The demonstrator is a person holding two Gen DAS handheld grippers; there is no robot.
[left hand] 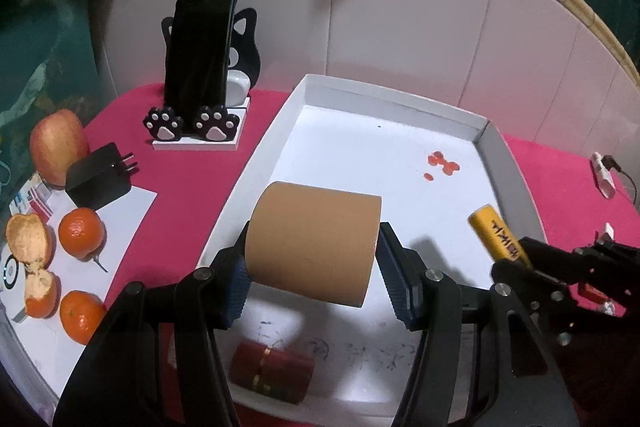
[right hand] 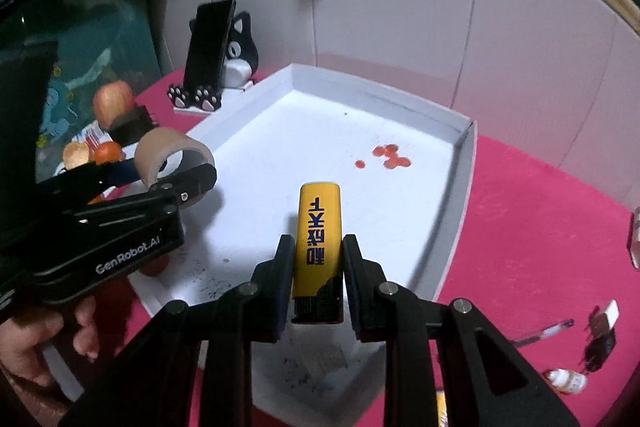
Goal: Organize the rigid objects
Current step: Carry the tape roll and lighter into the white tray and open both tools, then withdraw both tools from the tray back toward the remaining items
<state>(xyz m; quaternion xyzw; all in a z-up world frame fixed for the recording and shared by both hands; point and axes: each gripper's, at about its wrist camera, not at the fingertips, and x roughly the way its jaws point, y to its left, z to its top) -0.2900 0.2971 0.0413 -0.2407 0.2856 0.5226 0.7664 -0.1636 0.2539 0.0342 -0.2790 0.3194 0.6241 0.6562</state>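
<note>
Over the near half of the white tray [left hand: 280, 131], the left hand-held gripper [left hand: 316, 279] clamps a brown tape roll [left hand: 312, 247] by its flat ends; its body reads "GenRobot.AI". To the tray's right, the right hand-held gripper [right hand: 316, 275] grips a yellow tube [right hand: 318, 243] with unreadable blue characters. A red cylinder [left hand: 272, 373] lies half hidden below. Beyond the tray, a phone [left hand: 200, 51] leans on a cat stand [left hand: 196, 125].

A tape roll [left hand: 314, 247] hangs over the tray [left hand: 280, 131]; a cylindrical tin [left hand: 272, 373] lies in the tray below it; a tube [left hand: 498, 235] is to the right; left of the tray stand a phone [left hand: 200, 51], charger [left hand: 98, 179], apple [left hand: 58, 151] and tangerines [left hand: 80, 233].
</note>
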